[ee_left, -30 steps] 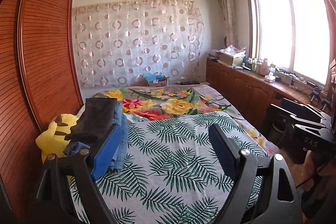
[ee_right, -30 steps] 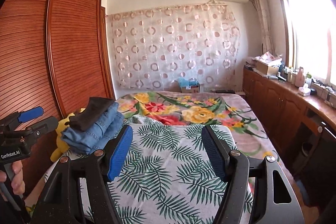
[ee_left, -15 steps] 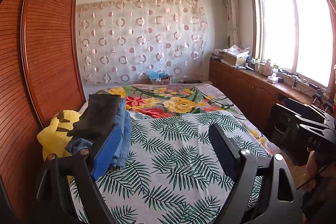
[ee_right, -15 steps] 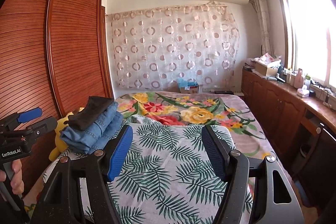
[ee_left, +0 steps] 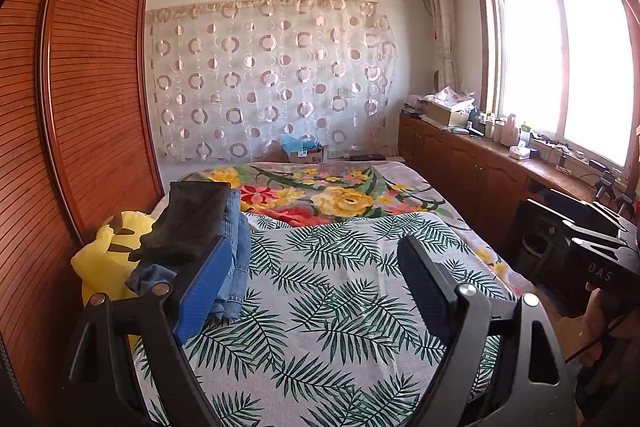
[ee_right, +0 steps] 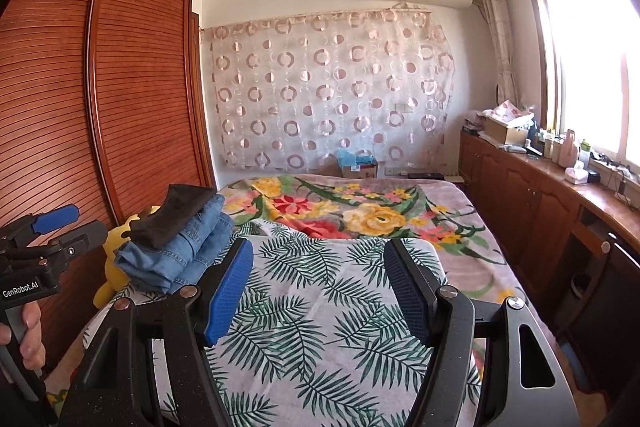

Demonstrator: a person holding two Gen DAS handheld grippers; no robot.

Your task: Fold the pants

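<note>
Since the earlier frames the left view has tipped slightly, the curtain and bed sitting a little lower; the hands have hardly shifted. At left of the right view a hand (ee_right: pixel 24 331) grips the left tongs (ee_right: pixel 60 231); the left view instead shows the right tongs (ee_left: pixel 576 227) at its right edge. The folded pants (ee_left: pixel 224 247) lie stacked at the bed's (ee_left: pixel 320 307) left edge. Both tongs stand spread, empty, angled slightly downward over the bed.

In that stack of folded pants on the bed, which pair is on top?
The black pair is on top; the blue denim pairs lie folded beneath it, beside the yellow plush toy.
</note>
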